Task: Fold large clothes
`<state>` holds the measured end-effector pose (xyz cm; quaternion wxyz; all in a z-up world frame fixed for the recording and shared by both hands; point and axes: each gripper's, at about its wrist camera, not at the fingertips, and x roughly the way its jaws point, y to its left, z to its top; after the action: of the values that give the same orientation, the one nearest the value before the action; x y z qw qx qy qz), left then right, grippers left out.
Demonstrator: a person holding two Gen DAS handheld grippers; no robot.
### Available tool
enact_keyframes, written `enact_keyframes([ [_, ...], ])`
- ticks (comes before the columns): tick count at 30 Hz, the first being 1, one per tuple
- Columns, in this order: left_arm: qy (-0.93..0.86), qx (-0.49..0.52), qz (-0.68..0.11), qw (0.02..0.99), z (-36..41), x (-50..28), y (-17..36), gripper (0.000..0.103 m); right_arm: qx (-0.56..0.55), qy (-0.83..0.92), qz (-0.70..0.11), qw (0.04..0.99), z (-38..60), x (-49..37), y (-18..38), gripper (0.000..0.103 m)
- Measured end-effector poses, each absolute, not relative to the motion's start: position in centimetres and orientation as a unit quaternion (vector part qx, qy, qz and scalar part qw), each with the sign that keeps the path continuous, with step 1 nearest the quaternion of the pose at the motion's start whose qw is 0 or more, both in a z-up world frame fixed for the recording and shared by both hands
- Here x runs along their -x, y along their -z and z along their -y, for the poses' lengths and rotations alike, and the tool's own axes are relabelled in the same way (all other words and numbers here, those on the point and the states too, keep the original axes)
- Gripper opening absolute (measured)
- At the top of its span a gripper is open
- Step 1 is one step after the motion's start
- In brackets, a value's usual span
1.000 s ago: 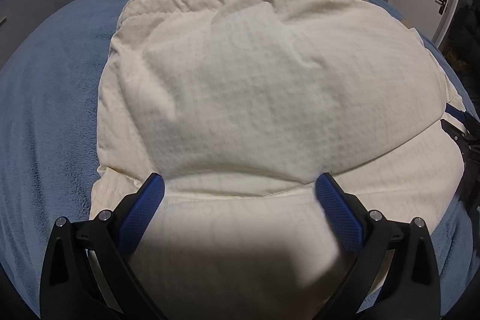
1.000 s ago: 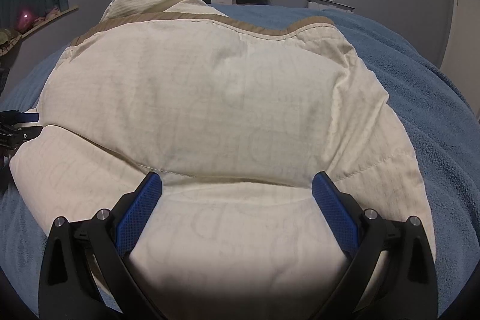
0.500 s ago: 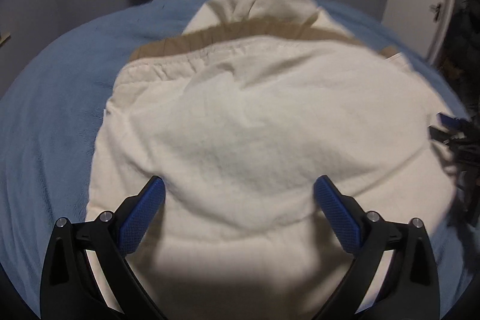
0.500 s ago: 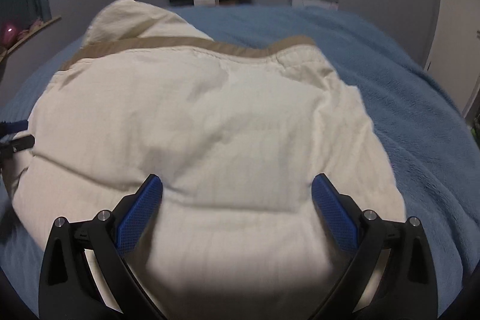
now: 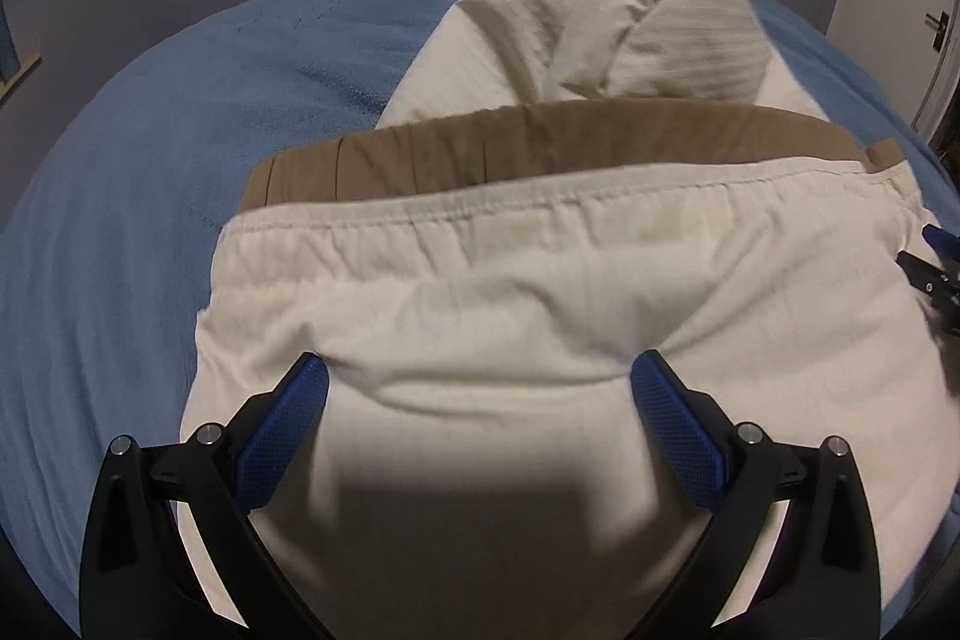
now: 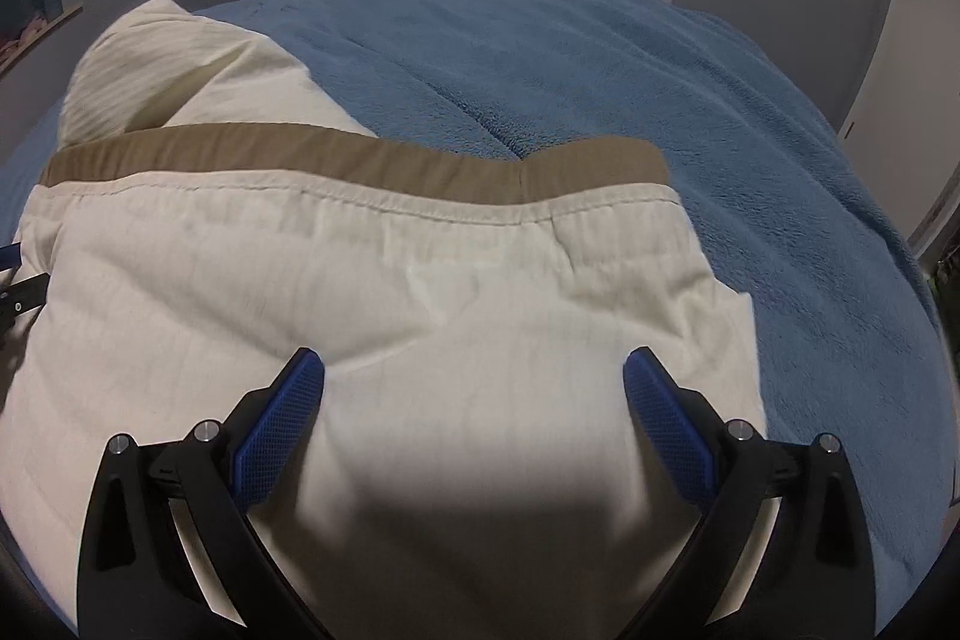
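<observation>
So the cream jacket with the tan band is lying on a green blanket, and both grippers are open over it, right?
Nearly. The blanket is blue, not green, as the right wrist view shows. The cream jacket with its tan band lies there, and the left gripper and right gripper are open.

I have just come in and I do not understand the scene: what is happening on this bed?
A person holds a two-finger tool in each hand over a cream jacket lying on a blue blanket. The jacket is folded over, with its tan lining showing along the far edge. The left tool and the right tool are both open, and the cloth bulges between their fingers.
</observation>
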<state>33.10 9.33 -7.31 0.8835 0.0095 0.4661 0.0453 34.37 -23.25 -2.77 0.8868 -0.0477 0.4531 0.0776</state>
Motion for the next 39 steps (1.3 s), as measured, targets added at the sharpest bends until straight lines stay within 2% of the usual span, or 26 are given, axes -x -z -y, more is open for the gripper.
enact_keyframes([
  [10, -0.051, -0.004, -0.465, 0.884, -9.5, -34.5, 9.2, 0.098, 0.035, -0.08, -0.461, 0.883, 23.4, -36.0, 4.7, 0.097],
  [17, -0.01, -0.014, -0.436, 0.9, -11.8, -31.4, 5.6, 0.097, 0.01, -0.127, -0.433, 0.893, 26.7, -33.6, 1.2, 0.097],
  [22, -0.019, -0.019, -0.428, 0.904, -16.7, -29.1, 4.7, 0.097, -0.04, -0.129, -0.434, 0.891, 33.0, -33.0, -0.1, 0.097],
  [24, -0.025, 0.002, -0.448, 0.894, -18.9, -29.3, 5.7, 0.097, -0.065, -0.124, -0.458, 0.878, 35.0, -33.8, 0.9, 0.097],
  [27, 0.001, 0.09, -0.481, 0.872, -22.3, -29.8, 8.0, 0.097, -0.095, -0.131, -0.494, 0.854, 36.7, -34.7, 3.0, 0.096],
  [29, 0.021, 0.109, -0.481, 0.87, -23.4, -29.8, 8.7, 0.095, -0.103, -0.14, -0.504, 0.846, 37.4, -35.2, 4.0, 0.094],
  [33, 0.072, 0.131, -0.482, 0.863, -25.1, -29.4, 9.7, 0.09, -0.13, -0.178, -0.507, 0.834, 38.8, -35.9, 5.1, 0.081],
  [34, 0.087, 0.147, -0.482, 0.859, -26.0, -29.1, 9.9, 0.088, -0.139, -0.185, -0.508, 0.829, 39.1, -36.0, 5.2, 0.079],
  [36, 0.11, 0.173, -0.478, 0.854, -27.1, -28.4, 10.2, 0.083, -0.163, -0.205, -0.515, 0.816, 39.6, -36.1, 5.3, 0.068],
  [39, 0.141, 0.205, -0.473, 0.845, -28.2, -27.5, 10.8, 0.074, -0.188, -0.234, -0.523, 0.798, 40.6, -36.1, 5.5, 0.061],
])
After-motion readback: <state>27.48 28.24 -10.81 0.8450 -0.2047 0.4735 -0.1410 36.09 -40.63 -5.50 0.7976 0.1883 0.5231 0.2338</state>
